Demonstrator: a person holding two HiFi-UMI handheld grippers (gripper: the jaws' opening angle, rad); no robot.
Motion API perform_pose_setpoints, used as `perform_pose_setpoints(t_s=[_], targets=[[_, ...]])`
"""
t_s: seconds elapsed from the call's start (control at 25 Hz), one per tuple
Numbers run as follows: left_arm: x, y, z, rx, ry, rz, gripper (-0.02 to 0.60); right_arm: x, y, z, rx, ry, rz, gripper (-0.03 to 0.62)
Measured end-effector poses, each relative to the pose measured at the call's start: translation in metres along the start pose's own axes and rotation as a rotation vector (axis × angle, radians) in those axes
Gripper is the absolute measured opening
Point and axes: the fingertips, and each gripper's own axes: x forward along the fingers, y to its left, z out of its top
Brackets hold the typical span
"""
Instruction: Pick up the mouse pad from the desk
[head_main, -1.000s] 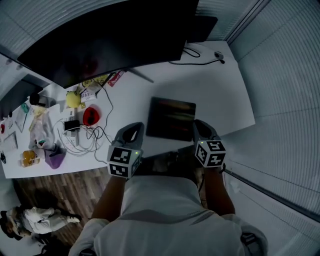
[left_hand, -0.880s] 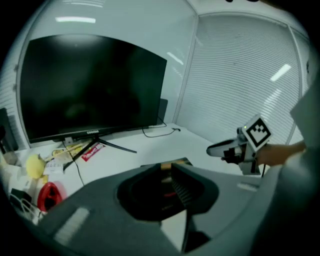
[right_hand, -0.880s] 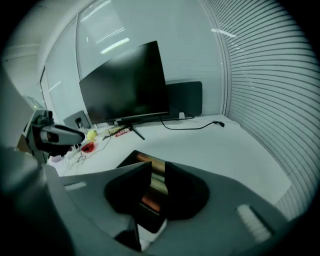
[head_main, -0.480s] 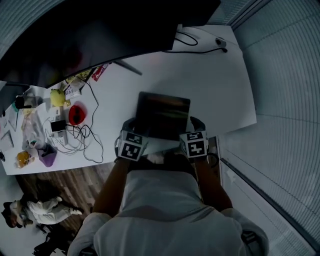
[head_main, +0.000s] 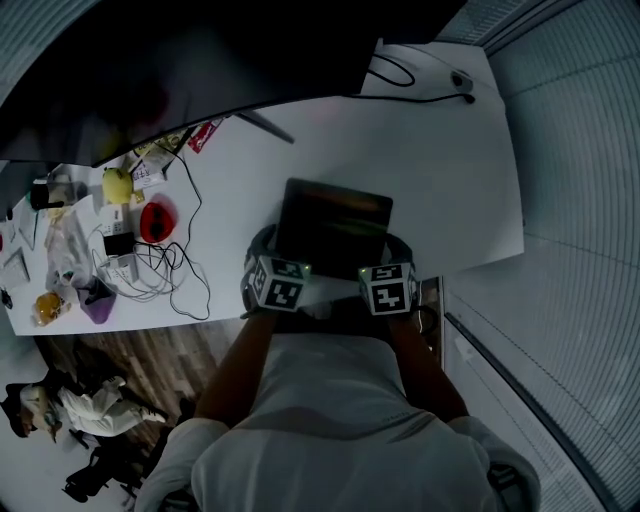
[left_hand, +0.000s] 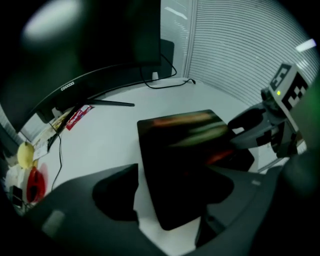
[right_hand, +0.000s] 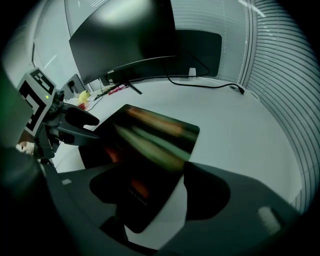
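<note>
The mouse pad (head_main: 335, 222) is a dark rectangle with blurred orange and green streaks, lying flat on the white desk (head_main: 440, 170) close to its near edge. My left gripper (head_main: 266, 243) is at the pad's near left corner, and its jaws are opening. In the left gripper view that corner of the pad (left_hand: 182, 165) lies between the wide-apart fingers (left_hand: 117, 197) of the gripper (left_hand: 170, 202). My right gripper (head_main: 396, 246) is at the near right corner, jaws also opening. In the right gripper view the pad (right_hand: 150, 150) reaches in between the fingers of the gripper (right_hand: 160, 197). Neither gripper's pads press on it.
A wide curved monitor (head_main: 190, 70) stands across the back of the desk. Left of the pad lie tangled cables (head_main: 160, 270), a red object (head_main: 157, 220), a yellow object (head_main: 118, 185) and a purple cup (head_main: 97, 305). A black cable (head_main: 410, 85) runs at the back right. Blinds (head_main: 580, 200) line the right side.
Both grippers have come down from the desk's near edge to the pad's near corners. Their marker cubes look smaller and sit closer to the pad.
</note>
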Motion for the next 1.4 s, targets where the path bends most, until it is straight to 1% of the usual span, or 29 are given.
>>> perform_pose_setpoints(t_s=[0.08,0.12,0.2,0.24,0.44,0.48,0.52,0.56,0.64,0.72,0.8,0.88,1.04,1.24,1.4], targets=[[0.002,0.0,-0.003,-0.046,-0.012,-0.017,0.325,0.001,0.0,-0.001,0.003,0.004,-0.014,0.336],[0.002,0.0,-0.004,-0.054,-0.018,-0.022,0.325,0.001,0.0,-0.001,0.005,0.004,-0.02,0.336],[0.002,-0.001,-0.002,-0.052,-0.027,-0.021,0.316,0.002,0.001,0.0,0.004,0.001,-0.027,0.336],[0.001,-0.002,-0.001,-0.05,-0.029,-0.018,0.301,0.002,0.002,0.0,0.001,-0.001,-0.029,0.334],[-0.001,-0.005,-0.003,-0.067,-0.03,-0.003,0.27,0.0,0.006,-0.002,0.004,-0.017,-0.032,0.305],[-0.002,-0.007,-0.004,-0.069,-0.028,-0.008,0.265,-0.001,0.009,-0.002,-0.002,-0.021,-0.025,0.275],[-0.002,-0.01,-0.004,-0.066,-0.027,-0.016,0.231,-0.001,0.013,-0.002,-0.014,-0.024,-0.017,0.234],[-0.003,-0.016,-0.005,-0.056,-0.029,-0.025,0.195,-0.001,0.019,-0.002,-0.028,-0.027,-0.009,0.198],[-0.006,-0.027,-0.003,-0.029,-0.05,-0.027,0.096,-0.002,0.028,-0.004,-0.045,-0.033,0.004,0.121],[-0.012,-0.032,0.0,-0.023,-0.075,-0.029,0.075,-0.005,0.035,-0.002,-0.058,-0.049,0.016,0.078],[-0.02,-0.033,0.003,-0.047,-0.102,-0.063,0.077,-0.013,0.039,0.003,-0.061,-0.078,0.031,0.06],[-0.034,-0.032,0.012,-0.072,-0.142,-0.095,0.08,-0.025,0.041,0.012,-0.05,-0.127,0.042,0.049],[-0.069,-0.024,0.036,-0.13,-0.26,-0.136,0.078,-0.056,0.044,0.039,-0.034,-0.256,0.043,0.044],[-0.122,-0.014,0.065,-0.135,-0.396,-0.141,0.074,-0.103,0.058,0.075,-0.037,-0.376,0.047,0.043],[-0.171,-0.008,0.09,-0.131,-0.522,-0.137,0.074,-0.144,0.067,0.107,-0.035,-0.481,0.056,0.043]])
